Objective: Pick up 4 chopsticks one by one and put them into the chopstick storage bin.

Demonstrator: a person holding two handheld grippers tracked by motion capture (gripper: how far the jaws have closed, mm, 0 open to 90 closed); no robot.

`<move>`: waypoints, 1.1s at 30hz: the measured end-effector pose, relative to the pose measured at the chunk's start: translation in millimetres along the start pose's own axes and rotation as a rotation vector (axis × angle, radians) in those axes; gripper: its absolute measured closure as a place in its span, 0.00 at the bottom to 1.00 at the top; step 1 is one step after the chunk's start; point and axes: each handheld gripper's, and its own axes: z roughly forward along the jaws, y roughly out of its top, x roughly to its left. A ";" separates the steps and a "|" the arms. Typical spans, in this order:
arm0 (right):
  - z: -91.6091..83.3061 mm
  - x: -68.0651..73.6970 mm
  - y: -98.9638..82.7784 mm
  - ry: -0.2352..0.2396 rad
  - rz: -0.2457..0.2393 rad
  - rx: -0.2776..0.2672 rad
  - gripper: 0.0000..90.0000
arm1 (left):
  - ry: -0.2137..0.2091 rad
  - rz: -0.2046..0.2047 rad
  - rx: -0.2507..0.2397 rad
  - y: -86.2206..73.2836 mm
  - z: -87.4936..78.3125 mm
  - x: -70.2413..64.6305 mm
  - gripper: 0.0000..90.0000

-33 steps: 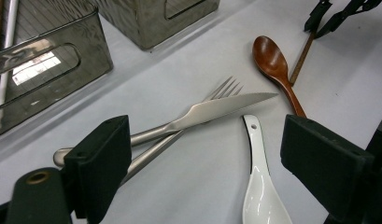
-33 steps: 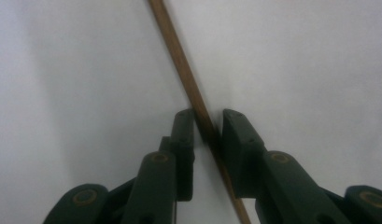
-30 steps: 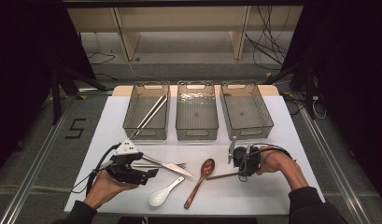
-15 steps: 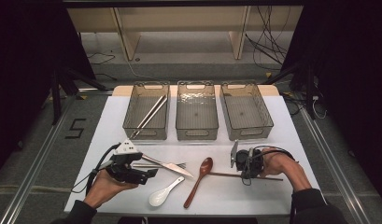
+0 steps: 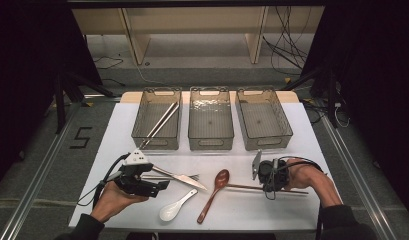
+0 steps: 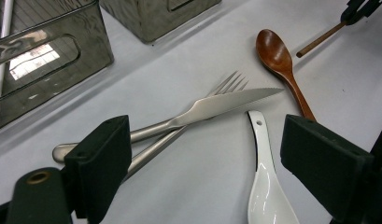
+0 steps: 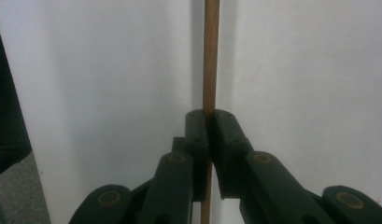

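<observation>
1. Fingers (image 7: 228,140) of the right gripper (image 5: 270,175) are clamped on a thin wooden chopstick (image 7: 210,56); they have just been closing, with the stick between them.
2. Seen from the high view, that chopstick (image 5: 242,187) lies flat on the white table (image 5: 302,210), running left to right under the right gripper, with its left end just right of the brown wooden spoon (image 5: 214,192).
3. Fingers (image 6: 104,163) of the left gripper (image 5: 142,182) stand wide apart and hold nothing; they sit left of the wooden spoon, low over the table.
4. Between those spread fingers, in the left gripper view, lie a steel knife (image 6: 216,105) and a steel fork (image 6: 228,84), the knife crossing over the fork.
5. Both lie just left of the wooden spoon, the knife tip pointing toward its bowl.
6. A white ceramic soup spoon (image 5: 174,207) rests left of and nearer the person than the wooden spoon, close to the knife tip.
7. Beyond the wooden spoon, at the far side of the table, stand three clear bins in a row.
8. Left bin (image 5: 142,132) holds a pair of metal chopsticks (image 5: 159,125) lying slantwise; middle bin (image 5: 211,142) and right bin (image 5: 287,132) sit beside it.
</observation>
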 end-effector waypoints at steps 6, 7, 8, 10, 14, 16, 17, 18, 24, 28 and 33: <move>-11.7 7.0 11.6 -0.045 -0.044 -0.033 0.95 | -0.006 0.017 -0.005 1.9 -1.3 -2.5 0.18; -13.9 8.7 13.4 -0.046 -0.044 -0.032 0.95 | -0.008 0.021 -0.007 2.6 -0.9 -3.7 0.18; -15.7 9.7 16.1 -0.058 -0.056 -0.041 0.95 | -0.010 0.024 -0.005 3.2 -0.7 -4.4 0.18; -17.7 11.6 19.5 -0.063 -0.072 -0.056 0.95 | -0.015 0.034 -0.004 4.8 0.1 -6.7 0.19; -22.1 17.2 28.3 -0.074 -0.091 -0.075 0.95 | -0.035 0.057 0.001 9.6 4.4 -12.6 0.20; -23.6 19.8 33.3 -0.079 -0.098 -0.093 0.95 | -0.049 0.073 0.016 12.6 7.5 -16.6 0.20; -24.9 21.0 36.2 -0.083 -0.107 -0.089 0.95 | -0.059 0.078 0.026 13.9 9.1 -18.6 0.20; -25.3 22.4 39.1 -0.089 -0.117 -0.097 0.95 | -0.072 0.083 0.034 15.3 10.6 -20.3 0.20; -29.3 30.1 55.4 -0.110 -0.167 -0.122 0.95 | -0.095 0.114 0.060 23.2 16.6 -29.8 0.20; -29.0 35.2 63.6 -0.120 -0.196 -0.118 0.95 | -0.103 0.132 0.083 27.5 21.6 -34.6 0.20; -30.7 39.2 68.6 -0.126 -0.214 -0.123 0.95 | -0.129 0.152 0.118 32.6 29.2 -41.6 0.20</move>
